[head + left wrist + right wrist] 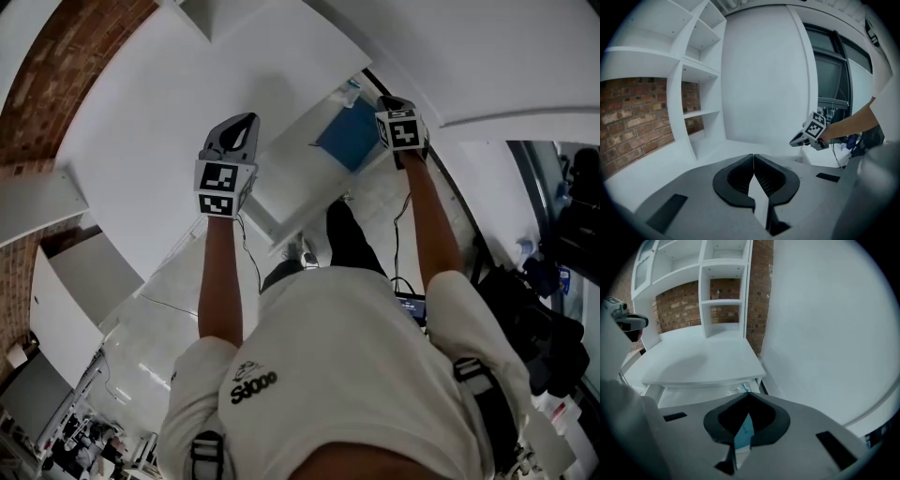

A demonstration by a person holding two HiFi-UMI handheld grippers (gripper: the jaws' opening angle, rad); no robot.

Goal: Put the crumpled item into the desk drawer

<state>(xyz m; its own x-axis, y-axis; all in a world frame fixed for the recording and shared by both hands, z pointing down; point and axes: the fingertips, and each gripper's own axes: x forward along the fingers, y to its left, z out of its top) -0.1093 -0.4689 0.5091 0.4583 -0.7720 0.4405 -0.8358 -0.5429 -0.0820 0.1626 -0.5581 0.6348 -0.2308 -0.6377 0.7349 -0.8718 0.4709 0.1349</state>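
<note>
Left tongs (753, 157), right tongs (749, 394) closed, empty

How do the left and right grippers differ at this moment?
The left gripper hangs over the white desktop, the right gripper over the open drawer. Behind the left gripper's jaws shows plain white; behind the right gripper's, the blue book. Both are shut and empty.
</note>
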